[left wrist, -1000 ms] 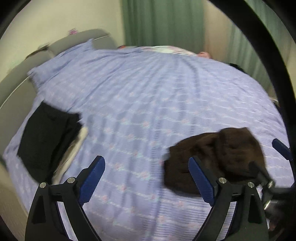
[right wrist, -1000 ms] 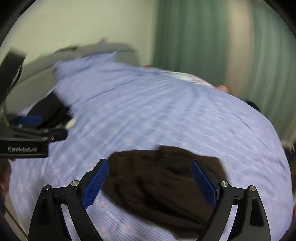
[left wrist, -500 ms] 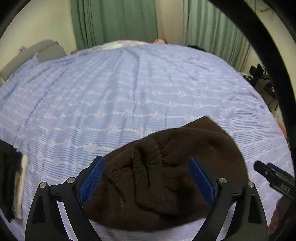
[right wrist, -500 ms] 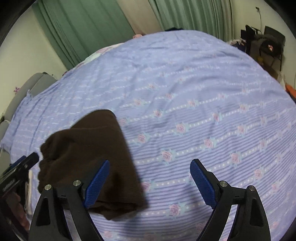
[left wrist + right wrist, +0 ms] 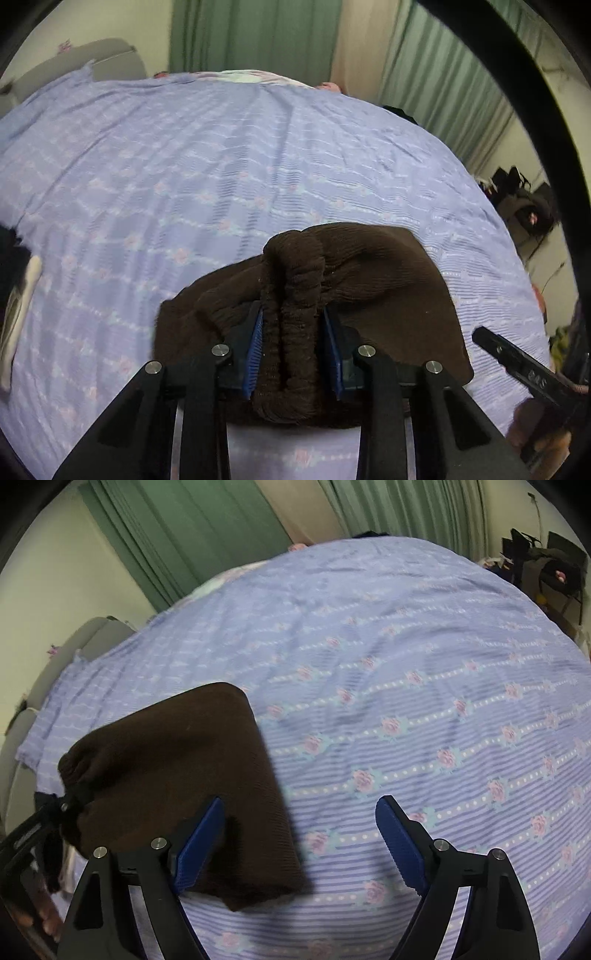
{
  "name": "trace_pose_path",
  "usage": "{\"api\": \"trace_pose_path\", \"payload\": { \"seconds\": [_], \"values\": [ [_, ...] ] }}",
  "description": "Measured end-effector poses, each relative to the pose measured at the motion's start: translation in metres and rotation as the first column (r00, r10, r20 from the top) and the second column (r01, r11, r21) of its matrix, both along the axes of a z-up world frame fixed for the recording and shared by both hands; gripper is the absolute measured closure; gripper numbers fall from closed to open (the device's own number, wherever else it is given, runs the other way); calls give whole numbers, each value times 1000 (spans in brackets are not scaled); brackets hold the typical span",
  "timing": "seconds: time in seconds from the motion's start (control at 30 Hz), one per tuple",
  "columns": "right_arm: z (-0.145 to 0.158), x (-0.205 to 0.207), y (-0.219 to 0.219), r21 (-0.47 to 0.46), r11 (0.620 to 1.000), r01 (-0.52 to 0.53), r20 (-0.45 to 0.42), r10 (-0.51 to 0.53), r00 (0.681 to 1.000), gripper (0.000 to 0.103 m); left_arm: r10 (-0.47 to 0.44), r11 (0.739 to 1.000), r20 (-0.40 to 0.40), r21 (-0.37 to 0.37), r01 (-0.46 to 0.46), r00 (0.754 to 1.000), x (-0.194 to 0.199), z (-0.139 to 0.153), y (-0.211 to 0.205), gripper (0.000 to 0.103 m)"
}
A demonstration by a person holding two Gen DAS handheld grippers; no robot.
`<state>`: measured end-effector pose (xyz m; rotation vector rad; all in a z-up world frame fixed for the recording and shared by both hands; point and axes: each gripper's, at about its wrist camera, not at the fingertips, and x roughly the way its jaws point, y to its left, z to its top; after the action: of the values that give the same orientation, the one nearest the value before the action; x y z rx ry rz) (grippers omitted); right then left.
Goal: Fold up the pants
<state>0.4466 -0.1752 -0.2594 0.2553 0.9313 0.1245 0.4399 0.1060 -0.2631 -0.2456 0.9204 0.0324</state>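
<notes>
Left wrist view: your left gripper (image 5: 291,347) has just been closing, and its blue ribbed pads (image 5: 255,345) now pinch a bunched ridge of the dark brown knit pants (image 5: 369,280). The fabric rises in a thick roll between the two fingers and fills the narrow gap. The rest of the garment spreads out in a crumpled heap around and beyond the fingertips, lying on the lavender bedspread with rows of pink roses (image 5: 207,155), near its closer edge. At the far left edge a black garment over a strip of white cloth (image 5: 14,295) lies on the same spread, well apart from the pants. Green pleated curtains (image 5: 251,37) hang behind the bed, and a grey padded headboard (image 5: 92,62) shows at upper left. The black tip of your other gripper enters at lower right, just beside the heap.

In the right wrist view, your right gripper (image 5: 299,834) stands wide, its jaws easing slightly inward, with nothing clamped. Its left pad (image 5: 201,842) hovers over the near right corner of the pants (image 5: 177,760); whether it touches the cloth you cannot tell. The right pad sits above bare bedspread (image 5: 424,672). The left gripper (image 5: 55,805) grips the bunched left end of the garment.
</notes>
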Motion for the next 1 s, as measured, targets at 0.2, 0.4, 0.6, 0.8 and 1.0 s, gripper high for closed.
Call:
{"api": "trace_pose_path", "payload": {
  "seconds": [0.2,0.4,0.6,0.8,1.0],
  "values": [
    [-16,8,24,-11,997,-78,-31,78,996,17,92,992,-109,-73,-100,990,-12,-39,36,41],
    [-36,12,23,23,997,-80,-87,82,993,18,123,973,-162,-175,-151,979,-19,-64,48,27],
    [-40,15,22,22,997,-74,-98,76,992,20,101,928,-184,-337,-159,978,-11,-83,53,42],
    [-44,17,20,44,998,-52,-119,57,991,22,81,933,-204,-328,-146,976,1,-83,47,59],
    [-5,-1,23,83,992,-93,-43,97,994,24,81,963,-31,-257,-87,996,-9,-17,57,66]
  ]
}}
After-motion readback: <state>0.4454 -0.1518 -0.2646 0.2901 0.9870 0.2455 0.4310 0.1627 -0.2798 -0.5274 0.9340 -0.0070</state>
